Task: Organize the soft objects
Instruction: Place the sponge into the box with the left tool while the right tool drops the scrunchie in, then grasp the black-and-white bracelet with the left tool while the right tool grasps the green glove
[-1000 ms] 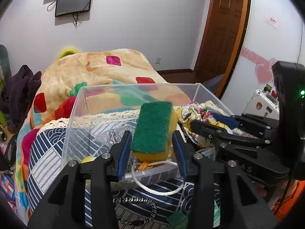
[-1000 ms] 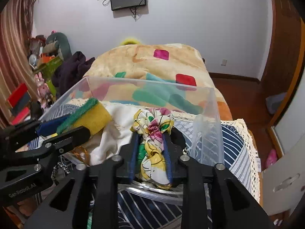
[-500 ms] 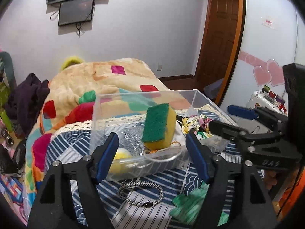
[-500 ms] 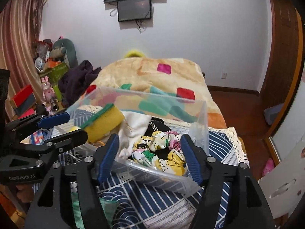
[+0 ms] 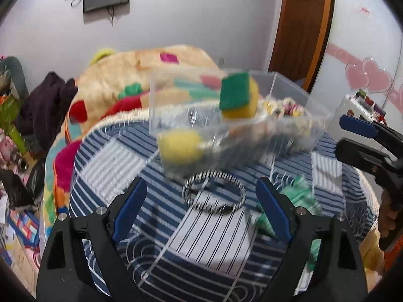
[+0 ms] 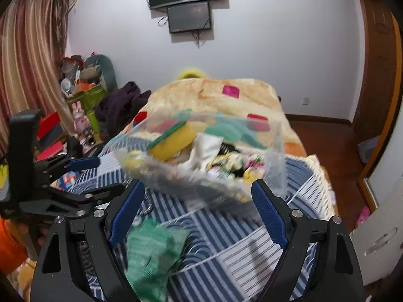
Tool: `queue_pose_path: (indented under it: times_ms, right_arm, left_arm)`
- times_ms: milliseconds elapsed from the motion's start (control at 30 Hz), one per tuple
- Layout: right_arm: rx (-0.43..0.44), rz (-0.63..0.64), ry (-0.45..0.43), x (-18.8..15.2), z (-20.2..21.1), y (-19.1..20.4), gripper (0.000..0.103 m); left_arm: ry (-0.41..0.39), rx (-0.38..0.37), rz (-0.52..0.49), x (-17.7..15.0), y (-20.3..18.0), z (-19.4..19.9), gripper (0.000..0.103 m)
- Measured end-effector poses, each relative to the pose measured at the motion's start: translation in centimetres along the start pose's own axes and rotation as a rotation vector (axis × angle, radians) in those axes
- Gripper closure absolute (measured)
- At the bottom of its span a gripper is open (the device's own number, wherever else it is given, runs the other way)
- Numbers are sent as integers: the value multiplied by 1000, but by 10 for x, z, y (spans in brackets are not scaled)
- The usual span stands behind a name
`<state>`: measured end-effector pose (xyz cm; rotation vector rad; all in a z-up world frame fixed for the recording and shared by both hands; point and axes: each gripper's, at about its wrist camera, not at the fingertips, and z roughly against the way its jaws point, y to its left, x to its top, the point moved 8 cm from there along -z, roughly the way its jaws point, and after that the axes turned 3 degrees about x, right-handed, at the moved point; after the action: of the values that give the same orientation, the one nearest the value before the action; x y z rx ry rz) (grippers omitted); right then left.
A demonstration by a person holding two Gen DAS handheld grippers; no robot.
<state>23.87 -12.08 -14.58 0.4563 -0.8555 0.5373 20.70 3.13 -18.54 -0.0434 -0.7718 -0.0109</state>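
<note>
Left gripper: jaws wide apart, empty. Right gripper: jaws wide apart, empty.

Clear plastic bin at 12 o'clock on blue-white striped tablecloth; holds green-topped yellow sponge, floral fabric scrunchie. Judgement: both deposited, bin is collection point.

Green knit cloth at 6 o'clock, outside the bin; striped black-white band outside too.

No legible writing; frames blurred.

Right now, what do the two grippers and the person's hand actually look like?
Both the left gripper and right gripper are matte black angular frames with silver bolts and textured blue finger pads. A hand shows bare skin beside orange fabric; no cables are visible.
</note>
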Motion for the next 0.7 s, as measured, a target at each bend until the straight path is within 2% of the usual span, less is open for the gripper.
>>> queue_pose_path:
  times_ms: [200, 367, 467, 567, 633, 700]
  right_arm:
    - [38, -22, 81, -30, -16, 9, 18]
    - [98, -54, 185, -58, -36, 19, 18]
    - [132, -37, 236, -73, -44, 30, 22]
    - [118, -20, 240, -77, -48, 32, 35]
    - [131, -14, 232, -74, -47, 33, 65]
    - [129, -23, 232, -73, -48, 31, 71]
  left_arm:
    - [50, -6, 9, -20, 1, -7, 14]
    - [87, -27, 10, -31, -3, -12, 14]
    - [101, -26, 6, -35, -4, -14, 14]
    - [106, -25, -1, -34, -6, -14, 14]
    - [112, -31, -4, -33, -7, -17, 14]
    - [117, -37, -8, -31, -11, -18, 14]
